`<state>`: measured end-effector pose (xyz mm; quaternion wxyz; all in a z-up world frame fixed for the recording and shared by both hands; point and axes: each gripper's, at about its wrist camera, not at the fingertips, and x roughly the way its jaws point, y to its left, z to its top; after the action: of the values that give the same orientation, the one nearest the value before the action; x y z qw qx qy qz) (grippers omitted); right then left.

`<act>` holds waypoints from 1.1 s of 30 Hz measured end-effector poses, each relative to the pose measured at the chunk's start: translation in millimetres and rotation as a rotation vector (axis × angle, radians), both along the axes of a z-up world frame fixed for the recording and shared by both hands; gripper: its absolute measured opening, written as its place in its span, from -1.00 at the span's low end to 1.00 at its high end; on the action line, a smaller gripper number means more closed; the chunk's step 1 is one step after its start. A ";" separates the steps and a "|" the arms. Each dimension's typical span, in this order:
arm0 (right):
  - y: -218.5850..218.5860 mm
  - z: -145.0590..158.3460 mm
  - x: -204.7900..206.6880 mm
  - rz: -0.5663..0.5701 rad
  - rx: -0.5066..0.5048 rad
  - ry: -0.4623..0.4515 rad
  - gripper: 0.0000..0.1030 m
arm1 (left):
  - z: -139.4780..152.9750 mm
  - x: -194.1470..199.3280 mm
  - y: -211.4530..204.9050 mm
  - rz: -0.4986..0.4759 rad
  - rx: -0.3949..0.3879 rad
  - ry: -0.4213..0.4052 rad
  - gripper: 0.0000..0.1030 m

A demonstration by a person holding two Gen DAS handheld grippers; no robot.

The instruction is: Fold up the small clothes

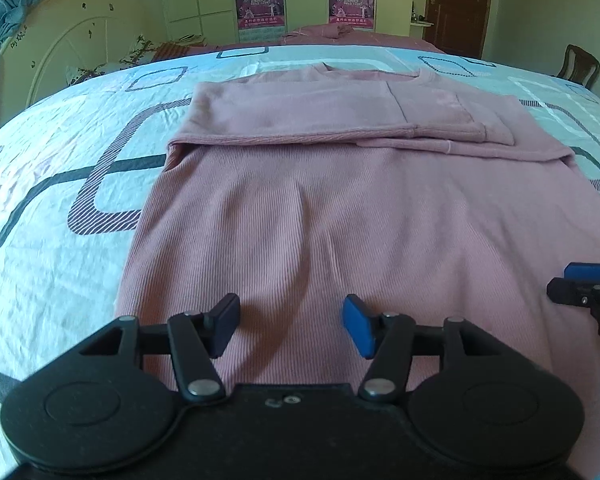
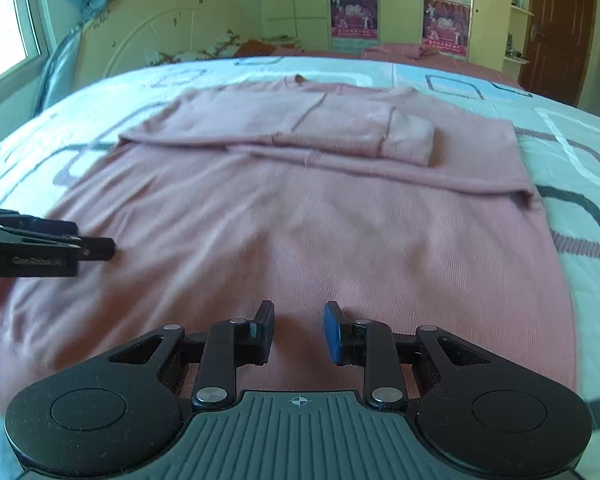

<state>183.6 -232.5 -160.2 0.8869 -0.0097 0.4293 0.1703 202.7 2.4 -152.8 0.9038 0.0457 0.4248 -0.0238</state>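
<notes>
On bed [image 1: 60, 152], over patterned sheet [image 2: 580, 152]: one pink shirt [image 1: 340, 216], spread flat, both sleeves [image 1: 440, 120] folded across chest, collar at far end. Two tongs, both above near hem. Left tongs [image 1: 291, 326] released, fingers wide apart, nothing between, pink cloth just below. Right tongs [image 2: 299, 332] also released, narrower gap, holding nothing. Each pair visible at edge of other's view. Beyond bed: one white headboard [image 2: 148, 32], two posters [image 1: 258, 2] on wardrobe, one brown door [image 1: 458, 4].
</notes>
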 end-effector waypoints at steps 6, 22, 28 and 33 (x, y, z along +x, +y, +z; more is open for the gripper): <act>-13.4 0.9 -28.2 -0.076 -0.063 -0.024 -0.47 | 3.4 -28.0 12.8 0.006 -0.003 -0.005 0.13; -72.1 19.6 -96.4 -0.254 -0.091 -0.060 0.19 | 24.3 -89.6 57.5 0.080 -0.016 -0.061 0.19; -94.0 15.4 -109.4 -0.312 -0.084 -0.027 0.19 | 14.2 -98.8 84.8 0.152 -0.070 -0.010 0.14; -102.1 10.0 -116.2 -0.340 -0.071 0.003 0.19 | 8.2 -102.7 88.6 0.144 -0.153 0.015 -0.01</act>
<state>67.4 -334.6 -150.2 0.9014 0.0321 0.4318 0.0026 100.0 91.1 -144.6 0.9009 -0.0544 0.4305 0.0084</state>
